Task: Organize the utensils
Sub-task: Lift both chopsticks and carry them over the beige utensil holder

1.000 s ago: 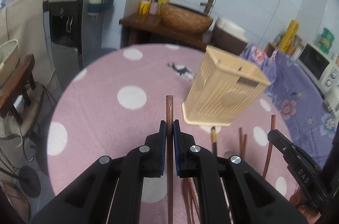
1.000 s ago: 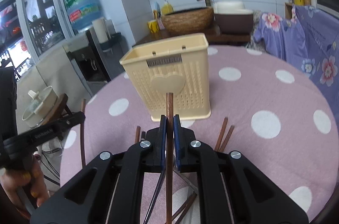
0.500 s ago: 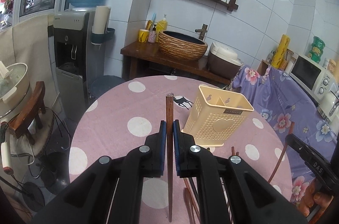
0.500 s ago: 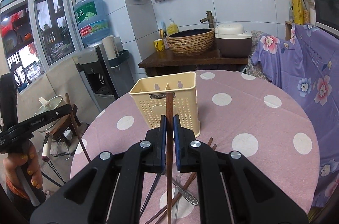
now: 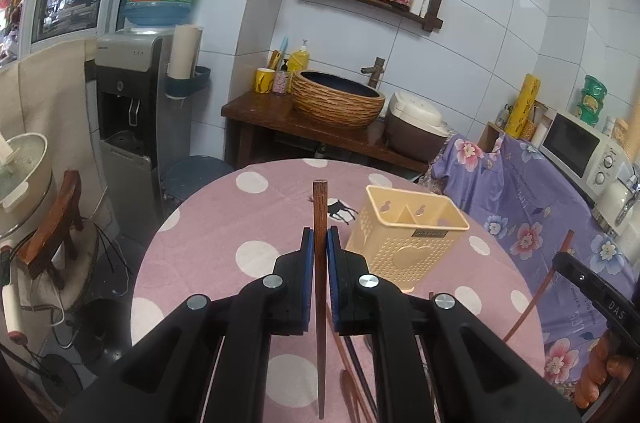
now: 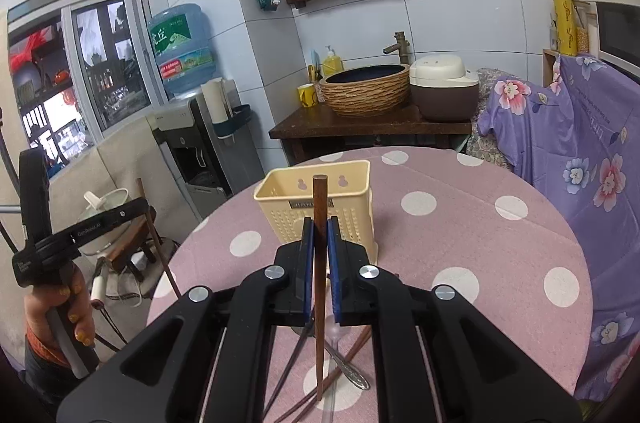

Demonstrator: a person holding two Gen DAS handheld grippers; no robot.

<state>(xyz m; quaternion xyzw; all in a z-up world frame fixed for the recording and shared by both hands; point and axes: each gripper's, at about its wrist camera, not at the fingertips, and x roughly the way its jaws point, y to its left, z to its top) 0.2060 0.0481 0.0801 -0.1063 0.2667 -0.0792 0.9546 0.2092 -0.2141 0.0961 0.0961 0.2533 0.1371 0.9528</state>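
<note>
Left claw [image 5: 320, 247] and right claw [image 6: 320, 239]: black plastic frames, blue pads, silver round screws. White lettering on side bars. Yellow-painted fingernails on the hand [image 6: 60, 311].

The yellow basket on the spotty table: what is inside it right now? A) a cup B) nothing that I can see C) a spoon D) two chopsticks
B: the left wrist view looks into the basket and both of its compartments show only bare walls, while each chopstick is clamped in a gripper's jaws above the table.
</note>
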